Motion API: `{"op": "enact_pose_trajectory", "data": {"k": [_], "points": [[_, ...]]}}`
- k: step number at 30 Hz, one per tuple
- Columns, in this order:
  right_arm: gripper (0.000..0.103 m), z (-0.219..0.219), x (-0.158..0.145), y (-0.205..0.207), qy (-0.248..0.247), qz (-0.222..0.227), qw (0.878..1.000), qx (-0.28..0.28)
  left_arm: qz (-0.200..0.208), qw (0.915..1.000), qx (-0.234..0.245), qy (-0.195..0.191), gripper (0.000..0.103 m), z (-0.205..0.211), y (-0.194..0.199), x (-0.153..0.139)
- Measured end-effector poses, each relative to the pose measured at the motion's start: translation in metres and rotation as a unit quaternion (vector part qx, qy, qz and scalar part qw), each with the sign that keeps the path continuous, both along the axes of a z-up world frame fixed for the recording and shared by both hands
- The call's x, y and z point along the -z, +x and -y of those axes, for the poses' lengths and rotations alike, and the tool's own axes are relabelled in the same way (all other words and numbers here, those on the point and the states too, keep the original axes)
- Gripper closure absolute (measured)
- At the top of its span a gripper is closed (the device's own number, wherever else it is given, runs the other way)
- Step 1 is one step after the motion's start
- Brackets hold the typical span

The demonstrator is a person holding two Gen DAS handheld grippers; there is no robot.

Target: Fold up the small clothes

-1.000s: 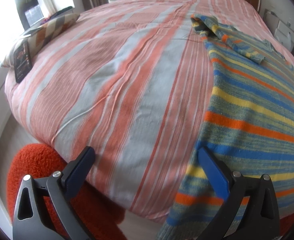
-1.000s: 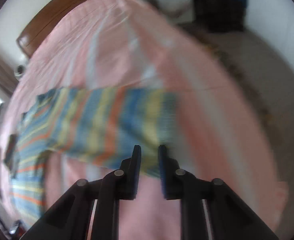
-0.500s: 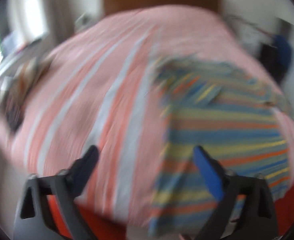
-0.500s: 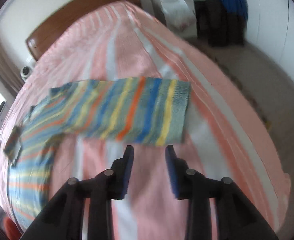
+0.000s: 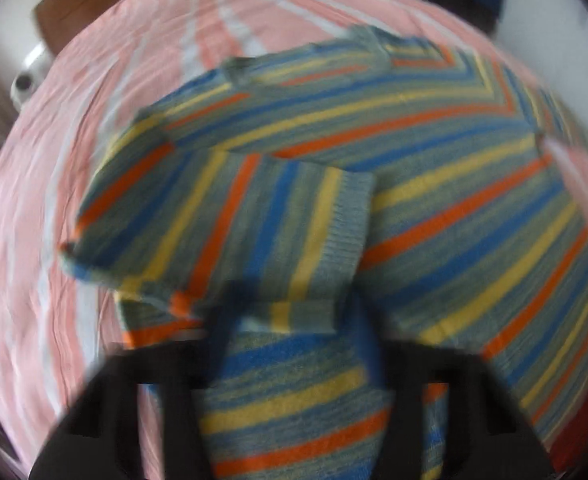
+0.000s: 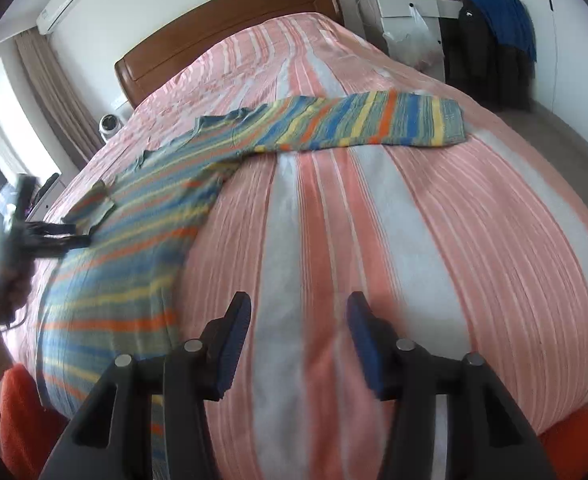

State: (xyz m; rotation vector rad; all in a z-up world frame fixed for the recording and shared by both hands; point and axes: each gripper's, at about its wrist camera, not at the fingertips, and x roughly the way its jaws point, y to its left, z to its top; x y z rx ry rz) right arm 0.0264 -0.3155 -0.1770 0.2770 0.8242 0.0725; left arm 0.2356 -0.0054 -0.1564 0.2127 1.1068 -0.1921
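While sweater (image 6: 133, 216) lies flat on bed (image 6: 414, 220), left gripper (image 5: 294, 320) pinches folded sleeve (image 5: 253, 220), likely carrying it inward; right gripper (image 6: 298, 336) hovers beside hem, jaws spread, empty.

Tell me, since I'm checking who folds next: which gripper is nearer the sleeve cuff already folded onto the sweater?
Left. The left gripper sits right at the folded sleeve cuff on the sweater; the right gripper hangs open over bare bedspread, well away.
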Motion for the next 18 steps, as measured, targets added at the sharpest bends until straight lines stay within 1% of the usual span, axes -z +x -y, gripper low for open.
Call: {"op": "enact_pose_trajectory", "data": {"k": [1,2,4,5,6,7,8,9,10,11,12,14,15,16,17,18], "points": [[0.053,0.002,0.000,-0.002,0.000,0.003,1.000,0.003,0.008,0.9997,-0.023,-0.011,0.095,-0.010,0.000,-0.008],[0.053,0.005,-0.001,-0.001,0.001,0.007,1.000,0.008,0.020,0.9986,-0.038,-0.030,0.095,-0.018,-0.005,-0.016],[0.053,0.010,-0.004,-0.001,0.006,0.018,1.000,0.020,0.059,0.9892,-0.107,-0.081,0.095,-0.058,-0.015,-0.045],[0.053,0.011,-0.005,-0.002,0.005,0.022,1.000,0.022,0.075,0.9811,-0.145,-0.104,0.095,-0.082,-0.019,-0.057],[0.053,0.012,-0.006,-0.002,0.003,0.026,0.999,0.025,0.095,0.9661,-0.205,-0.124,0.095,-0.120,-0.025,-0.070],[0.053,0.012,-0.006,-0.004,0.001,0.029,0.999,0.026,0.104,0.9576,-0.236,-0.128,0.095,-0.138,-0.026,-0.073],[0.053,0.012,-0.007,-0.005,0.001,0.033,0.999,0.027,0.115,0.9445,-0.281,-0.125,0.095,-0.166,-0.029,-0.076],[0.052,0.012,-0.007,-0.005,0.000,0.035,0.999,0.026,0.121,0.9256,-0.341,-0.112,0.095,-0.200,-0.034,-0.075],[0.051,0.011,-0.007,-0.005,-0.002,0.035,0.999,0.023,0.118,0.9138,-0.375,-0.103,0.095,-0.222,-0.040,-0.071],[0.051,0.009,-0.006,-0.005,-0.004,0.034,0.999,0.021,0.114,0.9075,-0.393,-0.097,0.095,-0.232,-0.038,-0.067],[0.051,0.008,-0.005,-0.004,-0.004,0.031,0.999,0.019,0.105,0.9008,-0.413,-0.082,0.095,-0.248,-0.041,-0.058],[0.051,0.003,0.000,0.001,-0.004,0.021,1.000,0.011,0.091,0.9010,-0.418,-0.070,0.095,-0.258,-0.043,-0.043],[0.051,0.001,0.003,0.002,-0.007,0.018,1.000,0.007,0.079,0.9011,-0.420,-0.072,0.095,-0.261,-0.044,-0.034],[0.051,-0.001,0.004,0.003,-0.011,0.016,1.000,0.004,0.070,0.8993,-0.424,-0.079,0.095,-0.262,-0.044,-0.026],[0.050,-0.004,0.005,0.004,-0.017,0.015,1.000,0.000,0.063,0.8950,-0.432,-0.089,0.096,-0.266,-0.050,-0.020],[0.050,-0.005,0.005,0.004,-0.020,0.015,1.000,-0.002,0.057,0.8885,-0.444,-0.102,0.096,-0.269,-0.052,-0.014]]}}
